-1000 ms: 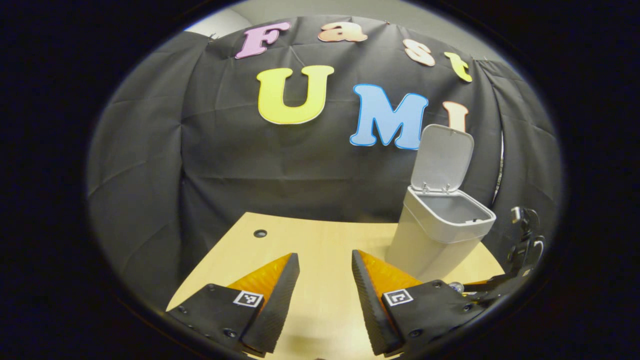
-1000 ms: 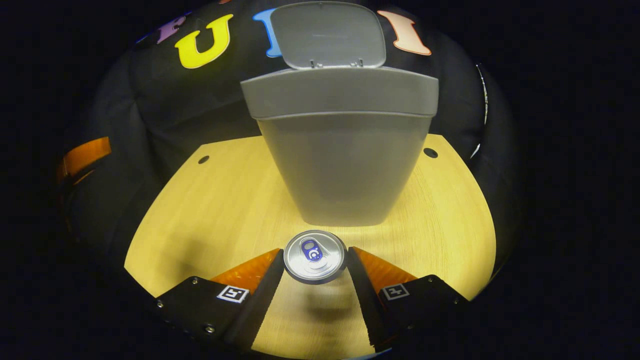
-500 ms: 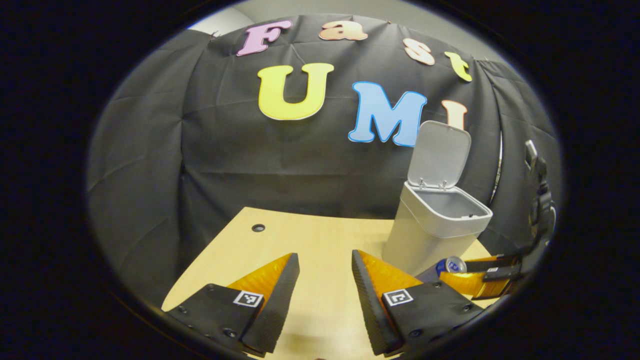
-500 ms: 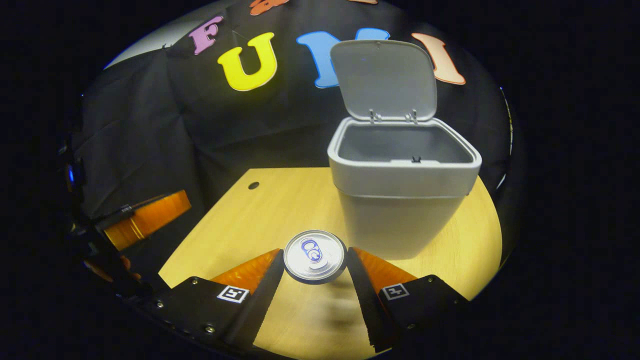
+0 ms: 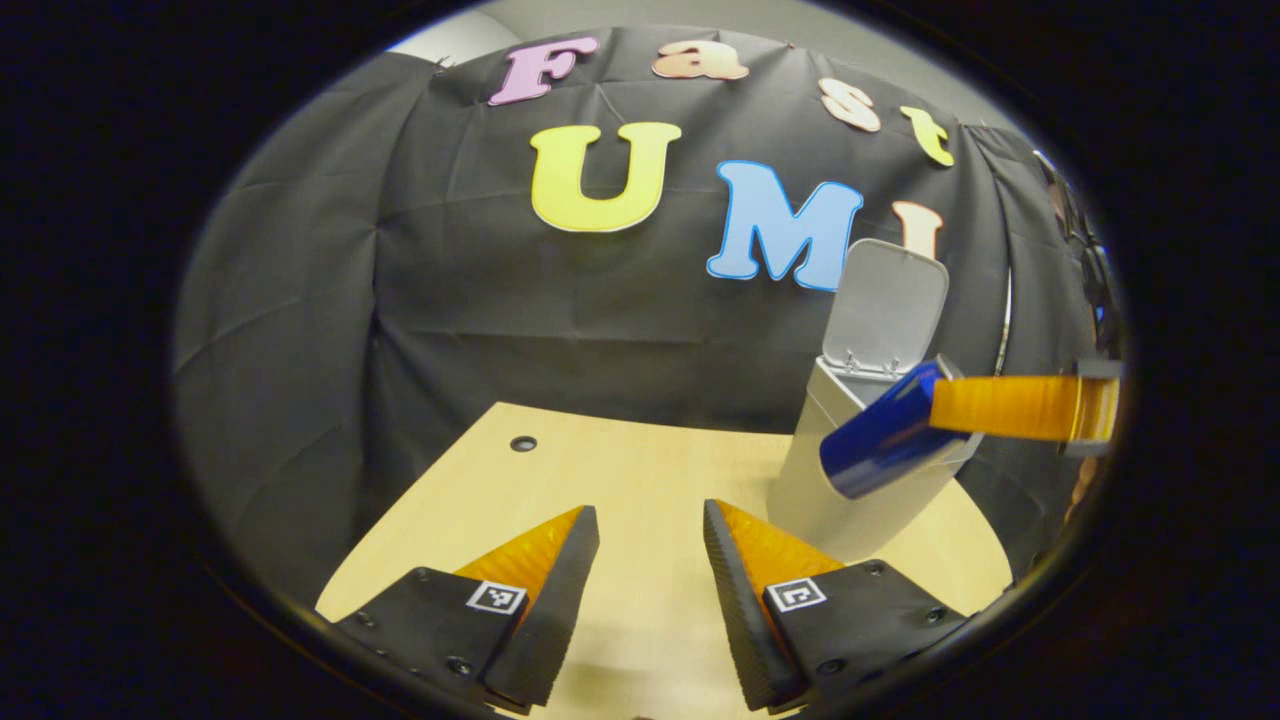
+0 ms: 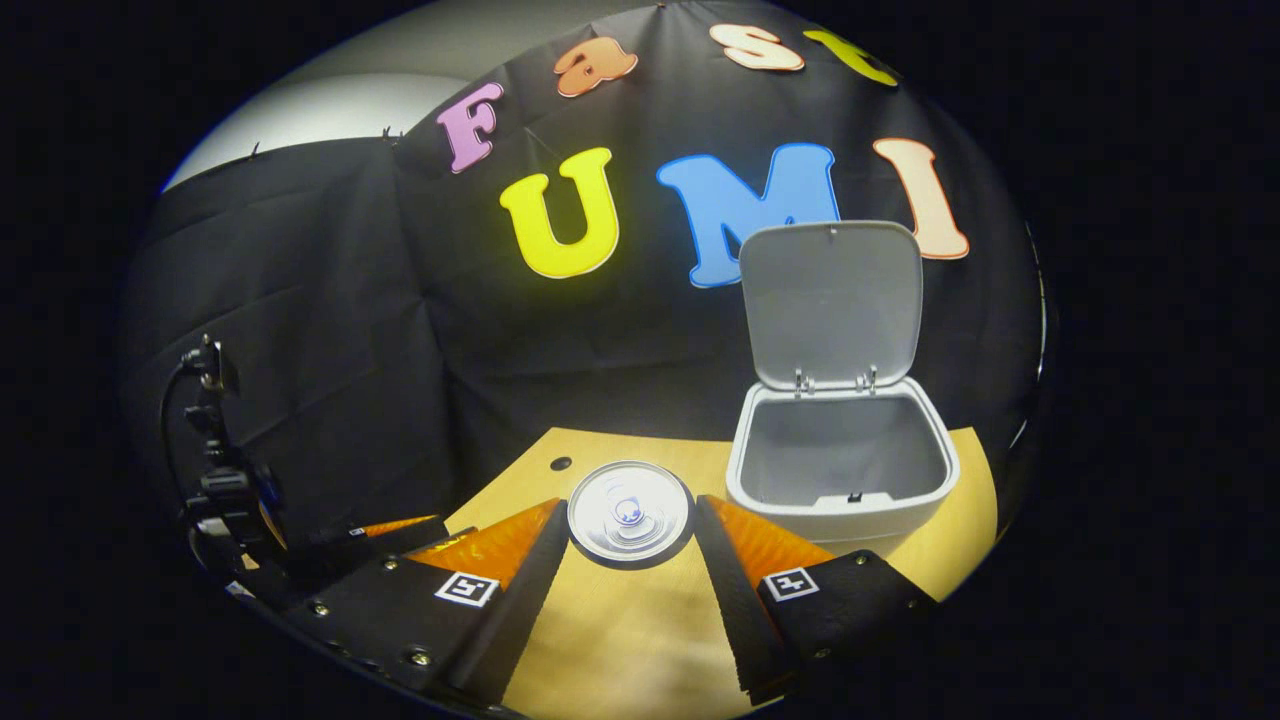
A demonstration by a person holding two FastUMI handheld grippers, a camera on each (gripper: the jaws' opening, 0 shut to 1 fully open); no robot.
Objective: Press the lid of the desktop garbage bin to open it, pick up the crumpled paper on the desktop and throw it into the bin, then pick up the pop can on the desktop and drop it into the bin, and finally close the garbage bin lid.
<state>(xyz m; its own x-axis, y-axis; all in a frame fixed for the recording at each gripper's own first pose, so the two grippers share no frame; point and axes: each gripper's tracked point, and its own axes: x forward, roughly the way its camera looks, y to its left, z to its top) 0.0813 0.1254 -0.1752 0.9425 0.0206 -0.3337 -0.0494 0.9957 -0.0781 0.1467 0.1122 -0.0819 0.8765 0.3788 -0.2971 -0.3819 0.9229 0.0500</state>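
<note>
A blue pop can [image 6: 630, 513] with a silver top sits between the fingers of my right gripper [image 6: 630, 545], which is shut on it and holds it in the air. The grey desktop bin [image 6: 840, 470] stands ahead and to the right of the can, its lid [image 6: 830, 300] tipped up and its mouth open. In the left gripper view the can [image 5: 885, 430] hangs tilted in front of the bin's rim [image 5: 835, 385], at the tip of a right gripper finger [image 5: 1010, 408]. My left gripper [image 5: 650, 560] hovers open over the wooden desktop [image 5: 600, 480] with nothing between its fingers.
A small round hole [image 5: 522, 443] marks the desktop near its back edge. The black cloth wall stands close behind the bin. In the right gripper view the left gripper [image 6: 400, 527] and its cable [image 6: 215, 470] are at the lower left.
My right gripper has lifted the can from low beside the bin's base to about the height of its rim. The left gripper has barely moved.
</note>
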